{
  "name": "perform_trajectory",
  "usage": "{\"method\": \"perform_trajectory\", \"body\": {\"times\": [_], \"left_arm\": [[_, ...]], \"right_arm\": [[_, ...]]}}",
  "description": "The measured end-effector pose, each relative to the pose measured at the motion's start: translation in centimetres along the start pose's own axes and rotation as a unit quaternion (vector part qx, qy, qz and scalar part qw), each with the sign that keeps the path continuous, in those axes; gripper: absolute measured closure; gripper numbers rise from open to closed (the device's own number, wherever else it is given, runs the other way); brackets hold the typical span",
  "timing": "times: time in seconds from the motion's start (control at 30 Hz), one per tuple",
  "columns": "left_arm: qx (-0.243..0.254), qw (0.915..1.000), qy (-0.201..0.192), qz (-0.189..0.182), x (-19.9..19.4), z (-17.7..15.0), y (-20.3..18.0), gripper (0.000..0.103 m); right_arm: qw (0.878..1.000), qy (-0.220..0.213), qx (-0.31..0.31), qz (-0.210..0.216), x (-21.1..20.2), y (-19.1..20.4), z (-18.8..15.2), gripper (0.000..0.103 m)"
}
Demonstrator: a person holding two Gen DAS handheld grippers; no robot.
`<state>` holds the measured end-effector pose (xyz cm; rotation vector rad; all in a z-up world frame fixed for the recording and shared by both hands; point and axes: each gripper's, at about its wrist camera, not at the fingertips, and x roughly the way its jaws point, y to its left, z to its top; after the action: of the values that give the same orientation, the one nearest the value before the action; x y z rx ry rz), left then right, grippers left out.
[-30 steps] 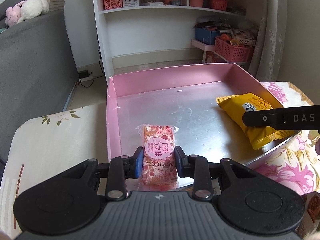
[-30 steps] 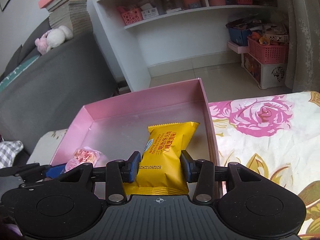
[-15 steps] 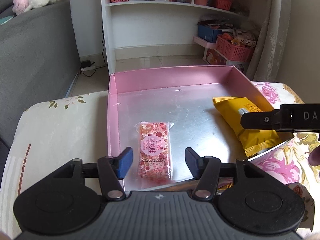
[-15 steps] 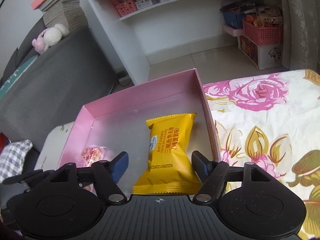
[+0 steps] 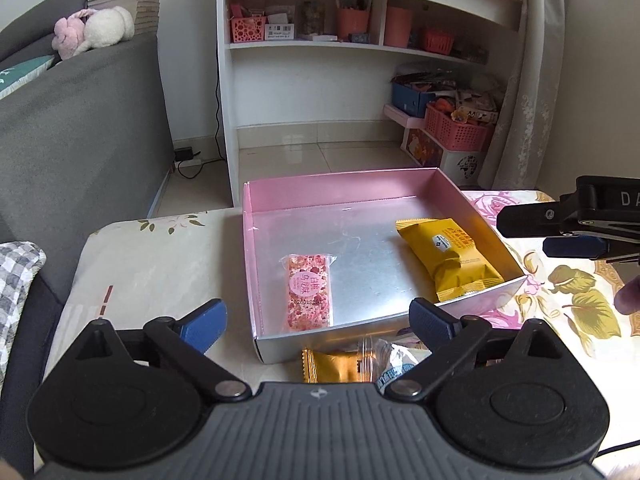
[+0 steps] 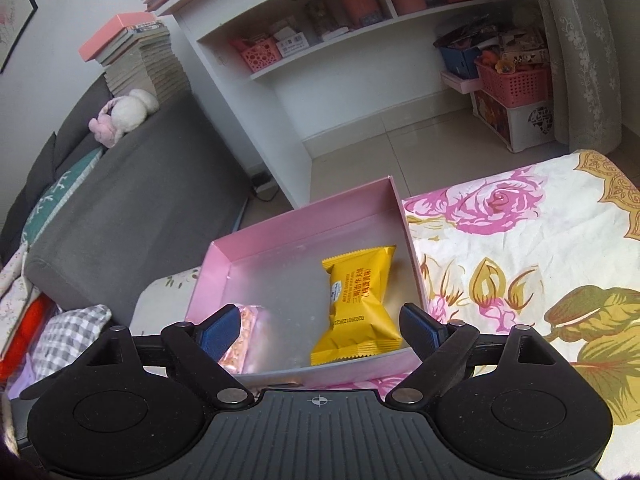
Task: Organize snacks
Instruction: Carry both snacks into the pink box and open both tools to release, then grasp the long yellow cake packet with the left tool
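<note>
A shallow pink box [image 5: 249,248] [image 6: 304,220] with a silvery floor sits on the flowered tablecloth. Inside lie a pink snack bar [image 5: 309,290] [image 6: 246,336] at the left and a yellow wafer pack [image 5: 450,258] [image 6: 358,304] at the right. My left gripper [image 5: 316,322] hangs above the box's near edge, its jaws opening wide and touching nothing. The jaws of my right gripper [image 6: 320,328] are opening too, with the yellow pack lying free below them. In the left wrist view the right gripper [image 5: 568,236] reaches in from the right.
A gold wrapper [image 5: 334,366] and a clear-wrapped snack [image 5: 394,360] lie on the cloth just before the box. A grey sofa [image 5: 80,140] stands at the left with a checked cloth [image 5: 16,276]. White shelves [image 5: 360,48] and pink baskets [image 5: 456,130] stand beyond the table.
Both grippers let go of their snacks, the pink bar and the yellow pack, which now lie in the box. Both jaws spread wide and both grippers pulled back and up.
</note>
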<state>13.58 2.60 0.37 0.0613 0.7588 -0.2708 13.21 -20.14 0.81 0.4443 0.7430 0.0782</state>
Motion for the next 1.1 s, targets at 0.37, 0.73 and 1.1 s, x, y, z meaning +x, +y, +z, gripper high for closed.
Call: {"method": "perform_trajectory", "body": {"times": [0.37,0.73,1.1], "left_arm": [[-0.042,0.9976,0.045,0.030,-3.2,-3.1,1.6,0.000],[-0.057,0.9943,0.061,0.066,-4.9,-8.6,3.6,0.000],[-0.075,0.9934,0.070,0.053,-5.1,-11.7,4.7,0.000]], "right_arm": [[0.997,0.050,-0.052,0.017,-3.4,2.3,-4.4,0.010],[0.978,0.075,-0.189,0.047,-4.9,3.1,-11.3,0.006],[0.910,0.122,-0.373,0.136,-5.8,2.8,-17.3,0.006]]}}
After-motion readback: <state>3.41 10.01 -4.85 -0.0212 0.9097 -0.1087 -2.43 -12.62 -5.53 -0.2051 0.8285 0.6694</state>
